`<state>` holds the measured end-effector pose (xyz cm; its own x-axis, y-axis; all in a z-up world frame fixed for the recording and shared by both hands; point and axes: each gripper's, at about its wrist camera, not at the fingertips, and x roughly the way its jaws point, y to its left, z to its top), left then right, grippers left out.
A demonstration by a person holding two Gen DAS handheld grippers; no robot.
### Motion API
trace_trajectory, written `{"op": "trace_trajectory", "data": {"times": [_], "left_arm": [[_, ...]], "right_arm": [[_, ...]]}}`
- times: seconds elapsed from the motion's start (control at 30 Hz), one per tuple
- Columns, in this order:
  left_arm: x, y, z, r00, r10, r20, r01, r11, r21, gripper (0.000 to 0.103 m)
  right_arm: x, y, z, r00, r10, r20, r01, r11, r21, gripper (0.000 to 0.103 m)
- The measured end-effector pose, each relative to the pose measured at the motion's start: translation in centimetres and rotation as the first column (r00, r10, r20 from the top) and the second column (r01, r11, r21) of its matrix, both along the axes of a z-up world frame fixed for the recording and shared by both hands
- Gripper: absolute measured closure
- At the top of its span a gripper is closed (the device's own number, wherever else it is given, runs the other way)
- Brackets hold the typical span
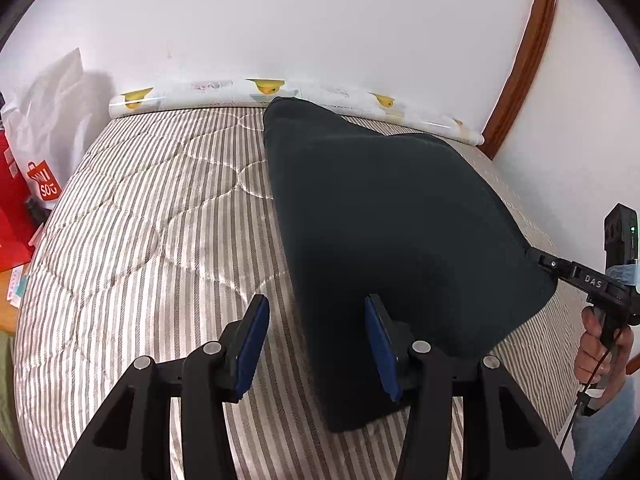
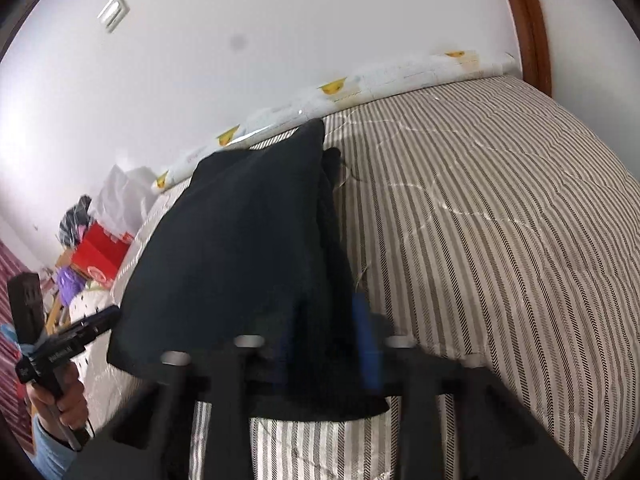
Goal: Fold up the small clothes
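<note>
Right tongs pinching the dark garment's edge, left tongs spread over its near corner

The right tongs (image 2: 326, 344) are pressed together on the near edge of the dark garment (image 1: 384, 220), which lies on the striped bed (image 1: 152, 208); the left tongs (image 1: 316, 344) stand spread, one pad over the cloth and one over bare quilt, gripping nothing. A one-sided lift would likely drag or bunch the garment, and the thin pinch may slip. Beyond the garment, a duck-print roll (image 1: 264, 88) lines the white wall (image 1: 320, 20); a red bag (image 1: 16, 200) sits left of the garment, a wooden frame (image 1: 524, 64) right.
</note>
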<state>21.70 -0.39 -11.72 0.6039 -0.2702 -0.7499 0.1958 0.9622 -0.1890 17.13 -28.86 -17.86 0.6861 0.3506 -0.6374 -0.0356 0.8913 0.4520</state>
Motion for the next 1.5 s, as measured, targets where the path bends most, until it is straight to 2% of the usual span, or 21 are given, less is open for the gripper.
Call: {"op": "trace_trajectory", "data": {"times": [0.13, 0.27, 0.47, 0.67, 0.97, 1.07, 1.23, 1.37, 1.47, 1.5], "left_arm": [[-1.0, 0.1, 0.0, 1.000, 0.002, 0.007, -0.002, 1.000, 0.005, 0.056], [-1.5, 0.2, -0.2, 1.000, 0.008, 0.001, -0.008, 1.000, -0.003, 0.056], [-1.9, -0.3, 0.0, 0.999, 0.030, 0.012, -0.031, 0.999, 0.025, 0.056], [-2.8, -0.4, 0.0, 0.999, 0.032, 0.005, -0.032, 0.999, 0.023, 0.056], [-4.1, 0.0, -0.7, 1.000, 0.028, -0.012, -0.028, 0.999, 0.020, 0.056], [-4.3, 0.3, -1.0, 0.999, 0.032, -0.018, -0.032, 0.999, 0.011, 0.053], [-4.7, 0.8, -0.8, 0.999, 0.039, -0.026, -0.040, 0.999, -0.006, 0.053], [-5.2, 0.7, -0.1, 0.999, 0.041, -0.013, -0.041, 0.999, 0.004, 0.053], [-5.8, 0.6, 0.8, 0.999, 0.041, 0.005, -0.041, 0.999, 0.003, 0.053], [-6.0, 0.5, 1.1, 0.999, 0.042, 0.012, -0.042, 0.999, 0.007, 0.052]], "right_arm": [[-0.9, 0.5, 0.4, 1.000, -0.011, 0.004, 0.011, 0.997, -0.079, 0.097], [-2.0, 0.4, 1.0, 1.000, -0.023, 0.005, 0.023, 0.995, -0.102, 0.097], [-3.0, 1.1, 2.6, 0.997, -0.076, 0.020, 0.078, 0.991, -0.107, 0.092], [-3.6, 2.7, 2.1, 0.993, -0.120, 0.001, 0.118, 0.966, -0.230, 0.088], [-5.3, 3.1, 2.7, 0.993, -0.115, 0.012, 0.114, 0.963, -0.246, 0.083], [-5.1, 3.2, 2.1, 0.993, -0.119, -0.005, 0.113, 0.955, -0.273, 0.083], [-5.4, 2.4, 1.8, 0.987, -0.155, -0.053, 0.135, 0.954, -0.266, 0.082], [-6.7, 2.7, 2.8, 0.981, -0.188, -0.039, 0.168, 0.939, -0.300, 0.074], [-8.0, 3.1, 4.1, 0.978, -0.207, -0.009, 0.195, 0.933, -0.302, 0.052], [-8.5, 3.2, 4.7, 0.978, -0.210, 0.001, 0.201, 0.933, -0.297, 0.049]]}}
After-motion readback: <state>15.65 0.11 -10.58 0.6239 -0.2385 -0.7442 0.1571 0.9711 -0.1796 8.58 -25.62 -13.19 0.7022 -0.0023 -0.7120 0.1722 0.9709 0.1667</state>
